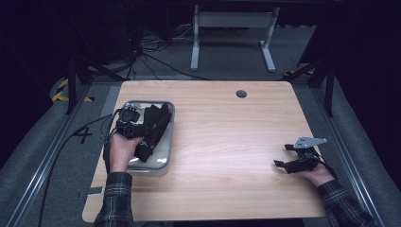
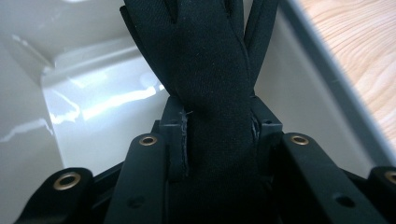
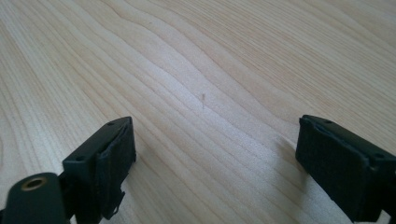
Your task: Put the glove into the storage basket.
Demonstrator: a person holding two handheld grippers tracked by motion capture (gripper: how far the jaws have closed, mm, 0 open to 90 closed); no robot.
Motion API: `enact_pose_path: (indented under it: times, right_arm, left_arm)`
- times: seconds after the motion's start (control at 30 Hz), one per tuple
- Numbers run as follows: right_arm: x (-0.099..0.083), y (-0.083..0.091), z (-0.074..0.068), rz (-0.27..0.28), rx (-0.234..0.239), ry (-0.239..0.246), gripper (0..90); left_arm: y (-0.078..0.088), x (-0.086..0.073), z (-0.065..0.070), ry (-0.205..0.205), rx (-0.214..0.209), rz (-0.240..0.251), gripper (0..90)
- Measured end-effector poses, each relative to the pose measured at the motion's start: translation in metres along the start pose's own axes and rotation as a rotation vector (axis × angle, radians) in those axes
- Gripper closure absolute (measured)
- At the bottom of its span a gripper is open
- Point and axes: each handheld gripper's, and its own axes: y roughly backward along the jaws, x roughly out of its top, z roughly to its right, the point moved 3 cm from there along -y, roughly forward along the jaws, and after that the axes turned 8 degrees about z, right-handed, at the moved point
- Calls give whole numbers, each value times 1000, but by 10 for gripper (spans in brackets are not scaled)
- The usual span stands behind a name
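The left gripper [image 1: 142, 130] has its jaws clamped on a black glove [image 2: 210, 93] whose long axis runs straight out from them over the metal tray [image 1: 163, 158], while the right gripper [image 3: 219, 163], jaws apart, rests well apart on the bench [image 1: 227, 142]

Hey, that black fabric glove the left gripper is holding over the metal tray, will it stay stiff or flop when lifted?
Probably floppy: the black fabric glove folds and pinches narrow between the left gripper pads. Likely light, since it drapes across the shiny metal tray. Its woven surface should resist slipping.
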Motion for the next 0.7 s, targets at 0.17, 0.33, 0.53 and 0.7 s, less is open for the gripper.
enact_pose_path:
  times: [0.17,0.33,0.53,0.7]
  right_arm:
    - [0,0,0,0,0,0,125]
    - [0,0,0,0,0,0,125]
    - [0,0,0,0,0,1,126]
    - [0,0,0,0,0,0,126]
  left_arm:
    - [-12,-6,-5,6,3,-42,661]
    - [-21,-8,-7,17,7,-62,658]
    - [-29,-11,-10,16,18,-88,647]
    - [-35,-15,-13,13,29,-131,578]
